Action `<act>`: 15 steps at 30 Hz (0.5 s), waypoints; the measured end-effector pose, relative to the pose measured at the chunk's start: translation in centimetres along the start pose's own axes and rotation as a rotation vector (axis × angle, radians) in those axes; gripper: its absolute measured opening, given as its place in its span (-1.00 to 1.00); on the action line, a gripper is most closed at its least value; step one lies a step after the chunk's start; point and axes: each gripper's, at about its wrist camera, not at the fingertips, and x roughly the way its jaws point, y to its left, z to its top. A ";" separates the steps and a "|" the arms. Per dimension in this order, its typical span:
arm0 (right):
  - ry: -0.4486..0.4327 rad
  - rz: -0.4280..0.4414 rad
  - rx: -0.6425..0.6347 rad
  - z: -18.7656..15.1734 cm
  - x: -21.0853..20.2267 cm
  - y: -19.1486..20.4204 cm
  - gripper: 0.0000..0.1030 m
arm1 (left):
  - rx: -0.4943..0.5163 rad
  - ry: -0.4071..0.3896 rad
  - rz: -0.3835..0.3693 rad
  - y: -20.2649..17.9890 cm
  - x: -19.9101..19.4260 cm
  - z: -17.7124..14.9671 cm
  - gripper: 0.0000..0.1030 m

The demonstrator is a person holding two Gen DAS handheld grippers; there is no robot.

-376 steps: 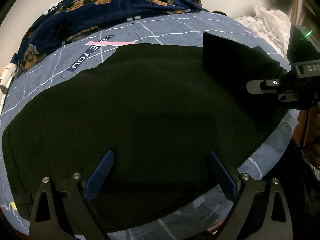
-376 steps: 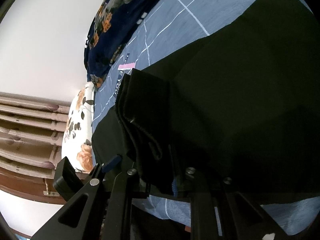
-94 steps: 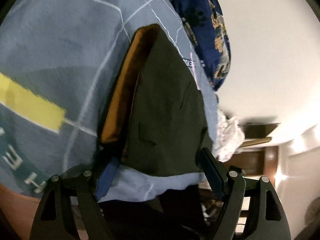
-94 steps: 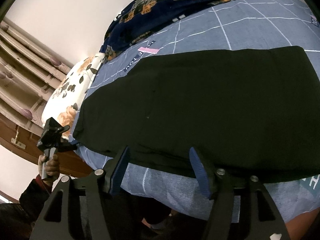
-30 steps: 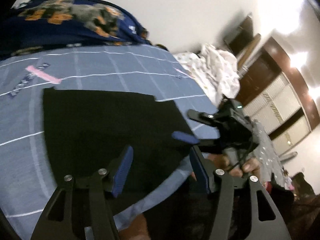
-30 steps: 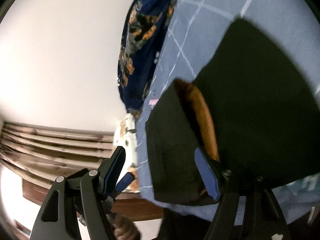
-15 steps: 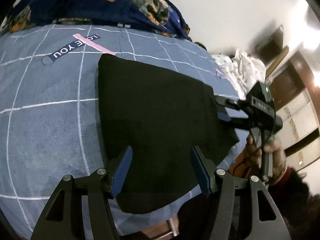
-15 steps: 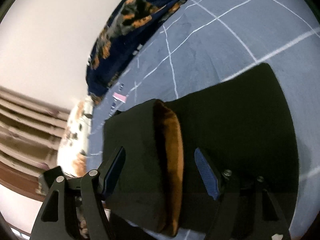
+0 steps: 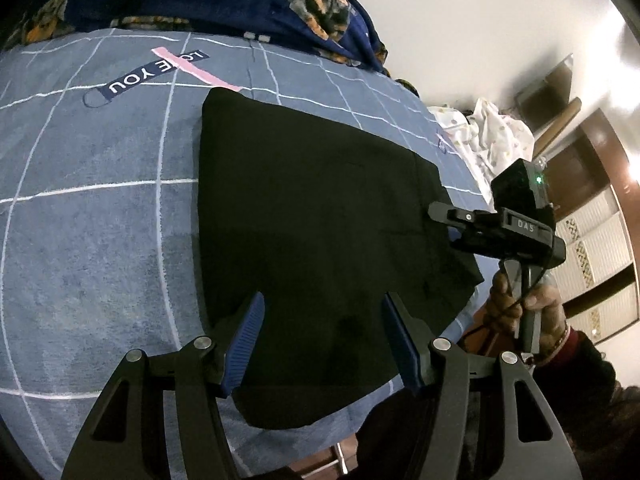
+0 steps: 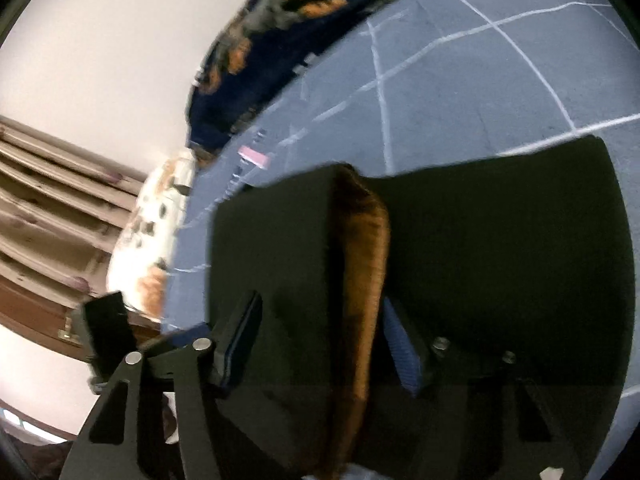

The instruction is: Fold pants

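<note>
Evidently the pants (image 9: pixel 320 220) were soft and limp (folded already); both the left gripper (image 9: pixel 322 340) and right gripper (image 10: pixel 320 332) stood apart, so the doubled edge looked the best hold.

Black folded fabric pants (image 10: pixel 500 240) are seen lying on a grey-blue bedspread with thin white grid lines (image 10: pixel 460 92). A raised fold with brown-orange lining (image 10: pixel 364 248) is seen standing between the spread, blue-padded fingers (image 10: pixel 400 352) of the right gripper (image 10: pixel 320 336). A navy blanket with orange-grey print (image 10: pixel 288 20) is bunched along the far edge. A white floral pillow (image 10: pixel 148 236) is noted at left, blurred.
</note>
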 end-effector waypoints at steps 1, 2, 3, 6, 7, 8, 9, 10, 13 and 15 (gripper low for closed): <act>0.002 0.000 0.001 0.0 0.1 0.0 0.02 | 0.004 0.000 0.003 -0.1 -0.1 0.0 0.19; 0.005 -0.003 -0.001 0.0 0.3 0.1 -0.04 | 0.009 0.001 0.007 -0.1 0.0 0.0 0.19; 0.020 0.003 -0.001 -0.1 0.7 0.3 -0.31 | 0.014 0.002 0.012 -0.2 0.1 0.0 0.20; 0.023 -0.032 -0.019 -0.2 1.0 0.7 -0.50 | 0.023 0.005 0.026 -0.3 0.1 -0.1 0.20; 0.018 -0.028 -0.023 -0.2 0.8 0.9 -0.62 | 0.025 0.006 0.029 -0.3 0.1 0.0 0.20; 0.003 -0.010 -0.010 -0.2 0.2 1.0 -0.71 | 0.028 0.008 0.036 -0.4 0.0 0.0 0.20; -0.007 0.007 0.001 0.0 -0.2 1.0 -0.75 | 0.031 0.011 0.047 -0.6 -0.2 0.1 0.20; -0.024 0.024 0.009 0.1 -0.7 1.2 -0.77 | 0.035 0.011 0.053 -0.8 -0.4 0.2 0.20; -0.082 0.057 0.028 0.4 -3.2 1.4 -0.79 | 0.056 -0.008 0.054 -1.8 -1.3 0.6 0.20; -0.110 0.085 0.033 0.6 -4.7 1.6 -0.81 | 0.082 -0.024 0.055 -2.8 -1.9 1.1 0.20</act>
